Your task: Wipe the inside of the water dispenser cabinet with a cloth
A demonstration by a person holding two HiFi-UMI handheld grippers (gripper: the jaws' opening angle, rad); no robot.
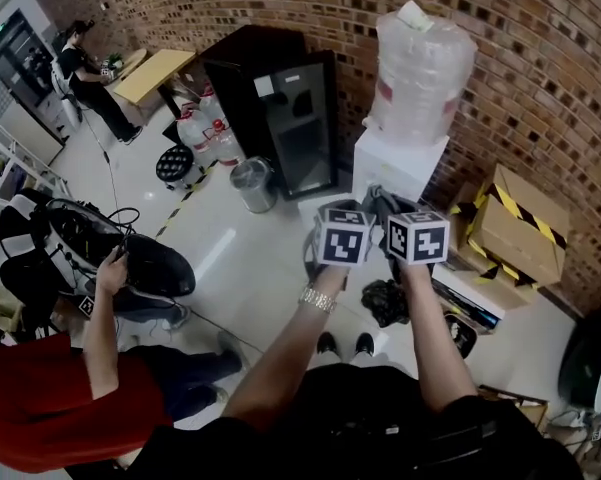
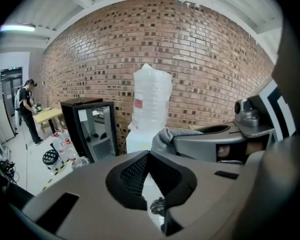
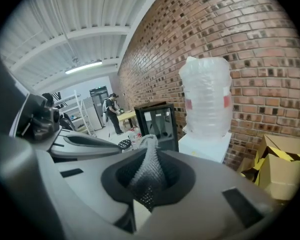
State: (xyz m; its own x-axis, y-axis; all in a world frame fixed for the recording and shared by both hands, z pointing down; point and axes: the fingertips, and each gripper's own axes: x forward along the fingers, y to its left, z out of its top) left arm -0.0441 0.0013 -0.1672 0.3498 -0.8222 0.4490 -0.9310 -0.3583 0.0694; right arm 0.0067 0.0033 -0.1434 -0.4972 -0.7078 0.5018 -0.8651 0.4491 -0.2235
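The white water dispenser (image 1: pixel 398 164) stands against the brick wall, with a plastic-wrapped bottle (image 1: pixel 420 68) on top. It also shows in the left gripper view (image 2: pixel 139 140) and the right gripper view (image 3: pixel 205 145). Both grippers are held up side by side in front of it, some way short of it. My right gripper (image 3: pixel 150 156) is shut on a grey knitted cloth (image 3: pixel 149 176), which bunches up past the jaws. My left gripper (image 2: pixel 149 156) is shut with nothing in it. The cloth (image 1: pixel 378 200) pokes out beyond the marker cubes. The dispenser's lower front is hidden behind the grippers.
A black glass-door cabinet (image 1: pixel 280 118) stands left of the dispenser, with a metal bin (image 1: pixel 252 183) and water jugs (image 1: pixel 200 128) nearby. Cardboard boxes (image 1: pixel 515 223) lie to the right. A dark bundle (image 1: pixel 385 303) sits on the floor near my feet. A person in red (image 1: pixel 40 408) sits at lower left.
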